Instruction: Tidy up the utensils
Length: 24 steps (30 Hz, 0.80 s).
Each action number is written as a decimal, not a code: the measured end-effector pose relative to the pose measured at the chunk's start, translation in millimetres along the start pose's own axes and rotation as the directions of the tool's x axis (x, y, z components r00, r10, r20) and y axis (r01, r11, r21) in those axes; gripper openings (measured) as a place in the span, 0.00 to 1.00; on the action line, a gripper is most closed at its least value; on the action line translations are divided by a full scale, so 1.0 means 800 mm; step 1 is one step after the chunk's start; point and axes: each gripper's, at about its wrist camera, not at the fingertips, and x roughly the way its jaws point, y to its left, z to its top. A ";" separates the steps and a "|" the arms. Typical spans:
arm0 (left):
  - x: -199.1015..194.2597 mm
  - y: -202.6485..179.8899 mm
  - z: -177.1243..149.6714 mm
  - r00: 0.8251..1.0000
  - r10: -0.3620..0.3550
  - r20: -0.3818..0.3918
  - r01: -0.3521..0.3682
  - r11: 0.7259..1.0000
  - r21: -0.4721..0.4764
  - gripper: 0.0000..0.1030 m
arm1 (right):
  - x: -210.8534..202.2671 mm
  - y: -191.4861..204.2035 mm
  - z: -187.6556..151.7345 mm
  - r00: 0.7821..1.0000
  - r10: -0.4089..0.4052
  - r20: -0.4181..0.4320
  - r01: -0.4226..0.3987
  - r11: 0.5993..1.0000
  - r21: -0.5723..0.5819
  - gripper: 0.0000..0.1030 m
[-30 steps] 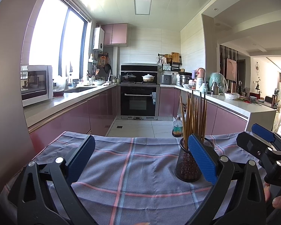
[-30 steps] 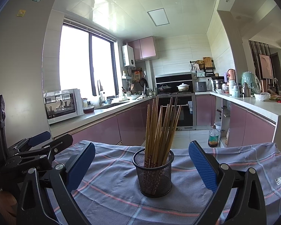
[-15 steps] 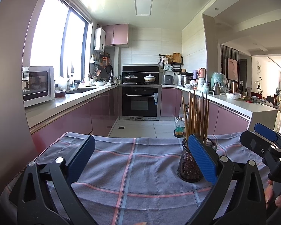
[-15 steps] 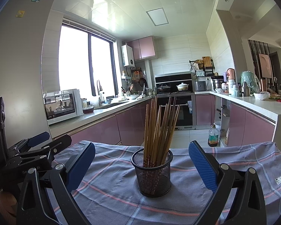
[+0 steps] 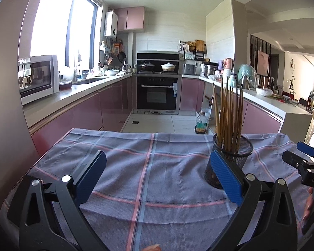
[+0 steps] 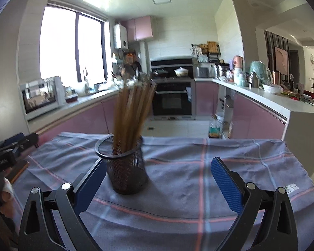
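Both the left gripper (image 5: 157, 182) and right gripper (image 6: 158, 181) hover wide and empty over the cloth-covered counter (image 5: 157, 167), so a careless sideways nudge could topple the upright mesh holder (image 6: 125, 169) of chopsticks (image 6: 134, 115).

The plaid cloth (image 5: 148, 177) lies bare across nearly the whole table, so either gripper has open passage over it. The one obstacle is the mesh holder (image 6: 126, 167) with its tall upright chopsticks (image 6: 131, 113), standing just ahead of the right gripper (image 6: 158, 185), off its left finger (image 6: 90, 188).
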 end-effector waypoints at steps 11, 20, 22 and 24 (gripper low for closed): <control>0.103 0.064 -0.039 0.951 0.067 -0.301 -0.079 0.996 -0.029 0.95 | 0.112 -0.118 -0.037 0.888 -0.203 -0.412 0.209 0.977 -0.030 0.94; 0.154 0.100 -0.064 0.893 0.136 -0.429 -0.146 0.989 0.010 0.95 | 0.130 -0.137 -0.041 0.865 -0.166 -0.473 0.196 0.981 0.014 0.94; 0.162 0.100 -0.069 0.880 0.128 -0.457 -0.145 0.989 -0.002 0.95 | 0.130 -0.136 -0.042 0.865 -0.166 -0.473 0.196 0.980 0.015 0.94; 0.169 0.106 -0.072 0.869 0.118 -0.481 -0.144 0.989 -0.018 0.95 | 0.132 -0.136 -0.042 0.865 -0.164 -0.474 0.195 0.981 0.016 0.94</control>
